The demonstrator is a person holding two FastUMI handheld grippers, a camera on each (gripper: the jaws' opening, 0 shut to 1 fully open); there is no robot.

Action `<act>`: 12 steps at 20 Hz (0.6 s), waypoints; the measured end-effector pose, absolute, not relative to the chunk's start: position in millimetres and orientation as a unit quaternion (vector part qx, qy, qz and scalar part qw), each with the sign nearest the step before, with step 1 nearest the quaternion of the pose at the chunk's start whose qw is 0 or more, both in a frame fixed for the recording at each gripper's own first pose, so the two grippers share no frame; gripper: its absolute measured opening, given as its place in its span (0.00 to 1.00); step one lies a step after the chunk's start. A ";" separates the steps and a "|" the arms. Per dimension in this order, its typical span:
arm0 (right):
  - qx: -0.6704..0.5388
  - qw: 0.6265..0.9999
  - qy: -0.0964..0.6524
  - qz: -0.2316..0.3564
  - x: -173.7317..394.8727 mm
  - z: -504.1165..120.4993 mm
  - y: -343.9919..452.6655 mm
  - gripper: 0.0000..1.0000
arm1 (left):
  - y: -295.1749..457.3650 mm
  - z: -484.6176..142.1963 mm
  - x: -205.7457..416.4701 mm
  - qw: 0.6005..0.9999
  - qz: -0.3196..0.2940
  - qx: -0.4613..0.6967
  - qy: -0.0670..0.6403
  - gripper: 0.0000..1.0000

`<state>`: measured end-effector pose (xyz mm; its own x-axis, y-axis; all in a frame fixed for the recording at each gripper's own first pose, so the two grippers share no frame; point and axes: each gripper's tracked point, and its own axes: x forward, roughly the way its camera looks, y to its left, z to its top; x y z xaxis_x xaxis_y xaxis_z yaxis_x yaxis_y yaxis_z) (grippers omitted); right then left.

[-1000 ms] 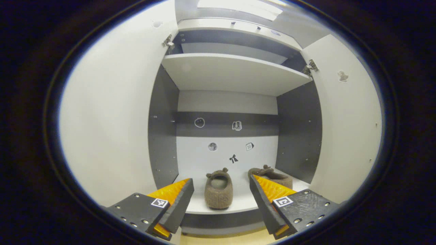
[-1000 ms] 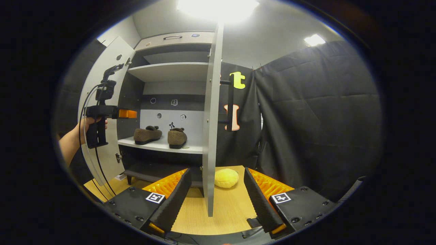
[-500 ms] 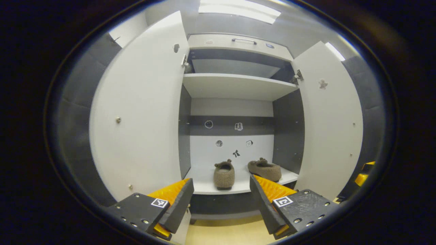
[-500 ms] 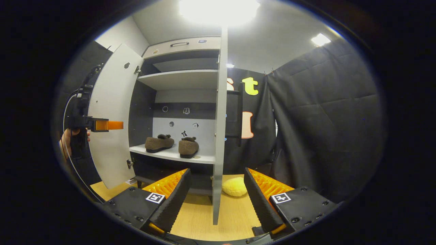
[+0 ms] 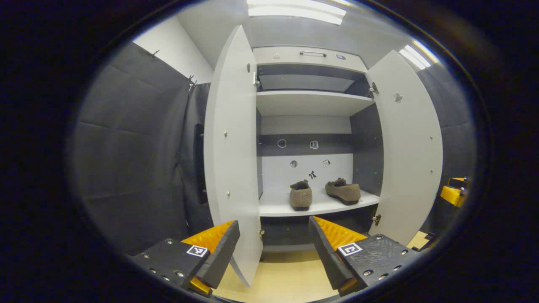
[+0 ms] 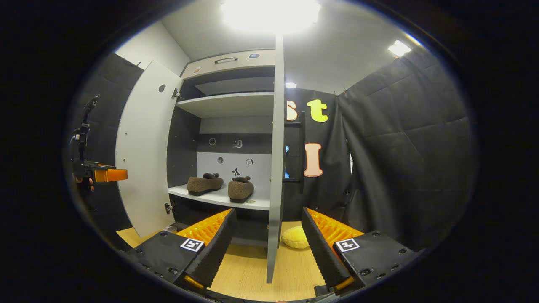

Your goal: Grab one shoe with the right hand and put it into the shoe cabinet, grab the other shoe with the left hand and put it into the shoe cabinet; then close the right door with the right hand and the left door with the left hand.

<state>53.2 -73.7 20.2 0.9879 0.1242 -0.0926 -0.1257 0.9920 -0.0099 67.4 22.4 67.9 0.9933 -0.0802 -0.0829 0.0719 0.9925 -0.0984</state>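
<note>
Pulled back from the grey-and-white shoe cabinet (image 5: 311, 103), the left gripper (image 5: 273, 252) now faces the left door (image 5: 233, 160) edge, fingers spread wide and empty. Two brown fuzzy slippers (image 5: 300, 196) (image 5: 343, 191) sit side by side on the white shelf (image 5: 278, 208). The right gripper (image 6: 266, 246), likewise agape and empty, straddles the right door (image 6: 276, 168) edge, both doors open.

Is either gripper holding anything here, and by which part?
Nothing is held. The left gripper and right gripper are both open; both fuzzy brown slippers sit on the white cabinet shelf.
</note>
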 end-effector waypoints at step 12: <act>0.011 0.997 0.000 -0.080 95.1 66.3 -175.4 0.98 | 62.4 52.0 55.8 0.998 0.001 -0.044 0.050 1.00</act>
<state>95.1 -175.4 66.3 0.9872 -0.1598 -0.0016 0.1598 0.9869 0.0218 55.8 62.4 52.0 0.9950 -0.0014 -0.0997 -0.0073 0.9962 -0.0869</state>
